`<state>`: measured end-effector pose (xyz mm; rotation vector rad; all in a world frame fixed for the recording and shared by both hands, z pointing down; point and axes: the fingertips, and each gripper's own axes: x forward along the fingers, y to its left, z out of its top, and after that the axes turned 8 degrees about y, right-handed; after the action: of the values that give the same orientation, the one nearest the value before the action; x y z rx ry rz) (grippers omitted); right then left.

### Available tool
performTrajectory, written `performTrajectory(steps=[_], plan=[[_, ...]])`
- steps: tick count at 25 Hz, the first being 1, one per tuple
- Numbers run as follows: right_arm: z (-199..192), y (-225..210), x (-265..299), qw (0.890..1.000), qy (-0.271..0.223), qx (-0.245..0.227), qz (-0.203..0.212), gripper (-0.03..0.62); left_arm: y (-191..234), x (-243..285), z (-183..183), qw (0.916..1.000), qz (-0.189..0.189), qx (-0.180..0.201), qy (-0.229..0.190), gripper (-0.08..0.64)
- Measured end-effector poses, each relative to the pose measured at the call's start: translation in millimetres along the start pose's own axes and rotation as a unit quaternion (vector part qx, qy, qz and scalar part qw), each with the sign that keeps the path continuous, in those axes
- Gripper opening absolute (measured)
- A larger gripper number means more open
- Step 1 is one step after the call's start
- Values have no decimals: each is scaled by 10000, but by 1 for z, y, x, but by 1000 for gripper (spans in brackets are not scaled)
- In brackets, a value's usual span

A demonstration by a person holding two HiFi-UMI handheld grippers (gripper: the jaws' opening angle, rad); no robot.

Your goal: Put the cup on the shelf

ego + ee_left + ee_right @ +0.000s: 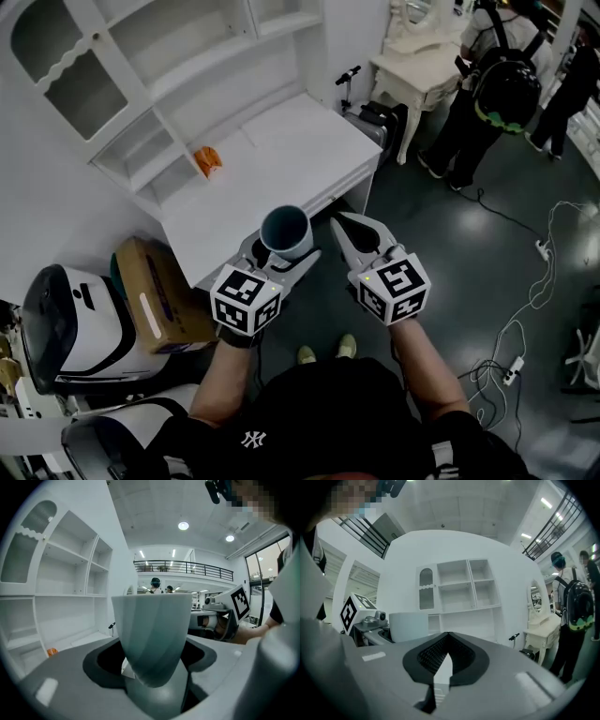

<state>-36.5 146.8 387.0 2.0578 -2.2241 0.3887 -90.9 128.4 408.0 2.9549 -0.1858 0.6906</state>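
A grey-blue cup [286, 232] stands upright between the jaws of my left gripper [281, 255], which is shut on its lower part. In the left gripper view the cup [152, 634] fills the middle and hides the jaw tips. My right gripper [349, 234] is beside it on the right, shut with nothing in it; its jaws meet at the tips [446, 641]. The white shelf unit [141, 84] with open compartments rises ahead on the left, above the white desk [281, 159]. From the right gripper view the cup [408, 626] shows at the left and the shelf unit [461, 590] straight ahead.
A small orange object [207, 160] lies on the desk by the shelf's base. A cardboard box [159, 295] and white machines [75, 323] sit on the left floor. People [492, 89] stand at the back right near a white dressing table [422, 66]. Cables [525, 319] run over the dark floor.
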Motion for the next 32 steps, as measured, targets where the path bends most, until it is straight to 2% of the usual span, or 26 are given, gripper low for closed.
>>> performTrajectory(steps=[22, 27, 32], plan=[[11, -58, -17, 9993, -214, 135, 273, 12, -7, 38, 22, 9994, 272, -194, -89, 362], [14, -67, -19, 9985, -256, 147, 455, 12, -9, 45, 26, 9988, 432, -219, -84, 362], [23, -72, 3, 9980, -266, 100, 571, 11, 11, 51, 36, 9982, 542, -233, -145, 362]])
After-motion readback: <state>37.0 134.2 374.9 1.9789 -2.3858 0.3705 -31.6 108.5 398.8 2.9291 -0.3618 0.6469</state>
